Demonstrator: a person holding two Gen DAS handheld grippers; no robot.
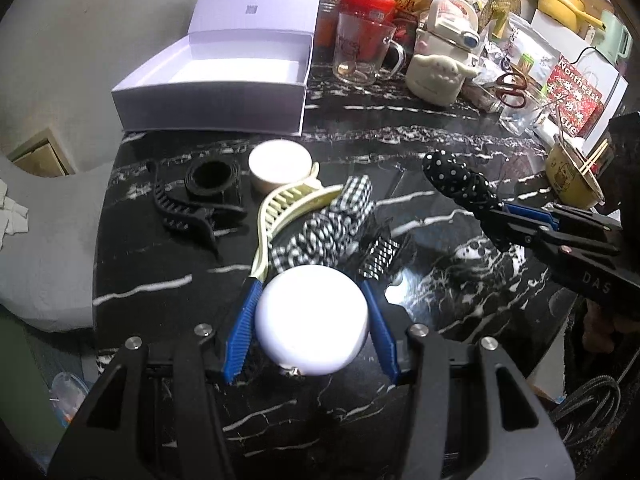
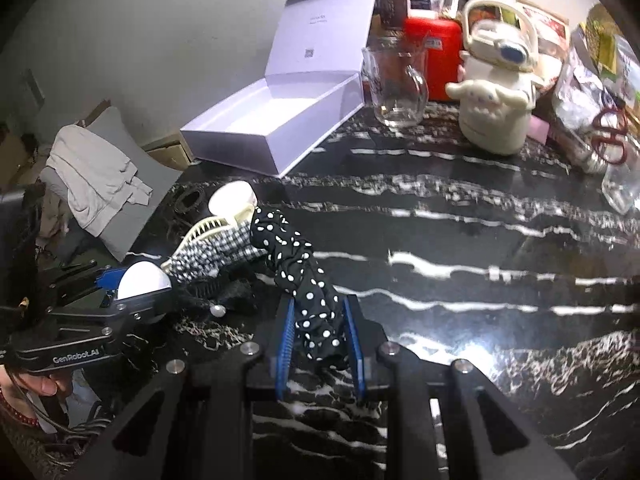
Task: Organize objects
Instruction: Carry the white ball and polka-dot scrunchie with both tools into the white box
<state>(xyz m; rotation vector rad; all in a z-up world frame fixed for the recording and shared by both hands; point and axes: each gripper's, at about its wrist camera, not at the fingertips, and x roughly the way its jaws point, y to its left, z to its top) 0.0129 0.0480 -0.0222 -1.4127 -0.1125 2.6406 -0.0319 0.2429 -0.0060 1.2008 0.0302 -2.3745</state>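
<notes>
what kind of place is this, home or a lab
Most likely a lived-in home: a cluttered black marble-patterned tabletop carries a cream cartoon-character kettle, a clear glass mug and a yellow bowl with chopsticks, with crumpled grey clothes beside it.

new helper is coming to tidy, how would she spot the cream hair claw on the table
Start at the open white box at the back of the black marble table. Just in front of it stands a small round tub, and the cream claw leans against it. It is the only pale, toothed clip; the black claw beside it is dark.
</notes>
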